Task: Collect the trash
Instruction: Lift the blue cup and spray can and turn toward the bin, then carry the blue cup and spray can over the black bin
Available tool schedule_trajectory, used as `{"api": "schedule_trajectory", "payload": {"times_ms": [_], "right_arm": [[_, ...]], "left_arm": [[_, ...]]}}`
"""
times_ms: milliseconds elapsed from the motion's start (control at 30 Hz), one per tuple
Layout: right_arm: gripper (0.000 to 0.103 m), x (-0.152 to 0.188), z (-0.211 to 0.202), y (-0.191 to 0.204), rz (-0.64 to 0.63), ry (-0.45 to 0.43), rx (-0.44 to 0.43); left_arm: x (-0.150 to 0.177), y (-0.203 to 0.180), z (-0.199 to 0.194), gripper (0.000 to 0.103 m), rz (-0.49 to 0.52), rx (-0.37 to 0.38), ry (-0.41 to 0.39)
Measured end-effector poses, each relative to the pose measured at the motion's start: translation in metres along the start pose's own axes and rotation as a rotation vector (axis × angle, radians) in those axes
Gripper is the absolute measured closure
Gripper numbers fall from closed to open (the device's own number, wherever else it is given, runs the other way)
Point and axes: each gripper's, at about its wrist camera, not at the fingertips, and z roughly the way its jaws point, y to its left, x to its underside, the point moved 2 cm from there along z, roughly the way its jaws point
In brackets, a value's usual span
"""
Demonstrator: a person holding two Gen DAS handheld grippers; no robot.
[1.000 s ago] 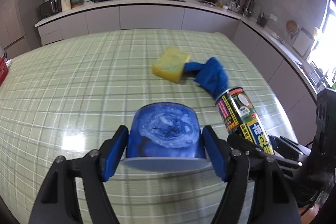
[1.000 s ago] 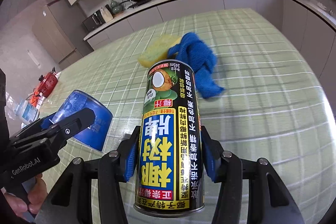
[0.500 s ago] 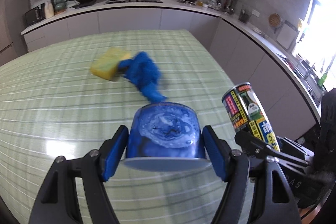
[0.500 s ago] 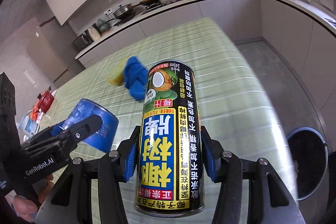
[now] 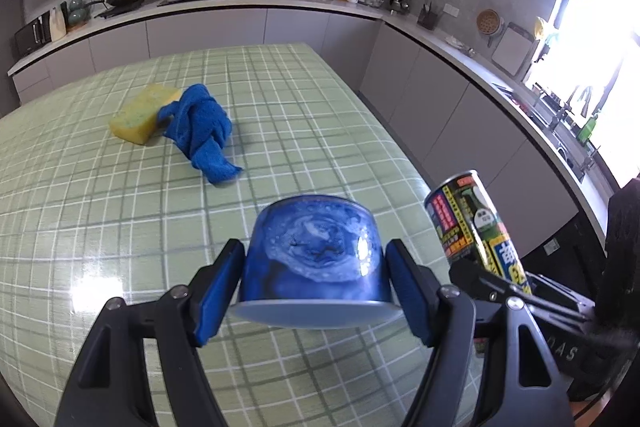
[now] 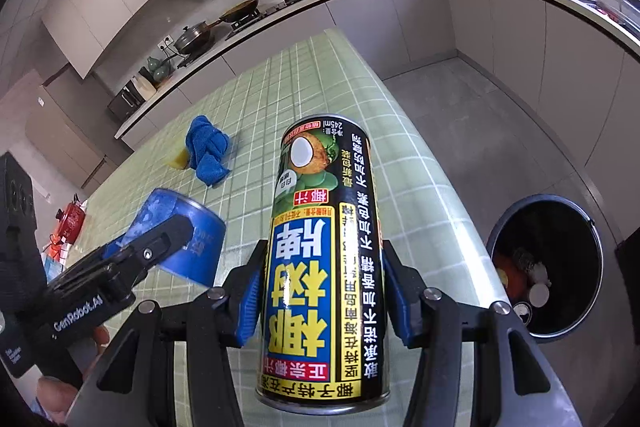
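Your right claw [image 6: 324, 291] is clenched on the tall drink can [image 6: 320, 259], blue pads pressed to its lower sides; the can is held bottom-end outward, its print upside down, above the right edge of the green checked table [image 6: 404, 163]. Your left claw [image 5: 316, 291] grasps the squat blue cup [image 5: 316, 259] the same way, its base pointing away from you, just left of the can. Out on the table towards its far end lie a yellow sponge [image 5: 142, 113] and a crumpled blue cloth [image 5: 200, 131], touching each other, well apart from both claws. On the floor beyond the table's right edge stands a dark bin [image 6: 548, 267] with rubbish inside, nothing between it and the can
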Motion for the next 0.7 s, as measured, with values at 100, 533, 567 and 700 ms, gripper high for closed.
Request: {"api": "schedule_trajectory", "payload": {"times_ms": [100,533,567,700], "right_arm": [[0.048,0.005,-0.002,-0.008,0.003,0.016,-0.001],[0.048,-0.013,-0.038,-0.121,0.027,0.005,-0.049],[0.048,-0.015,-0.042,-0.136,0.034,0.004,-0.045],[0.048,-0.022,-0.052,-0.191,0.053,0.004,-0.005]], "left_arm": [[0.003,-0.006,-0.001,0.030,-0.014,0.005,-0.001],[0.005,-0.114,0.015,0.030,-0.032,-0.019,-0.020],[0.005,-0.125,0.022,0.030,-0.038,-0.011,-0.009],[0.005,-0.172,0.045,0.030,-0.038,0.008,0.024]]}}
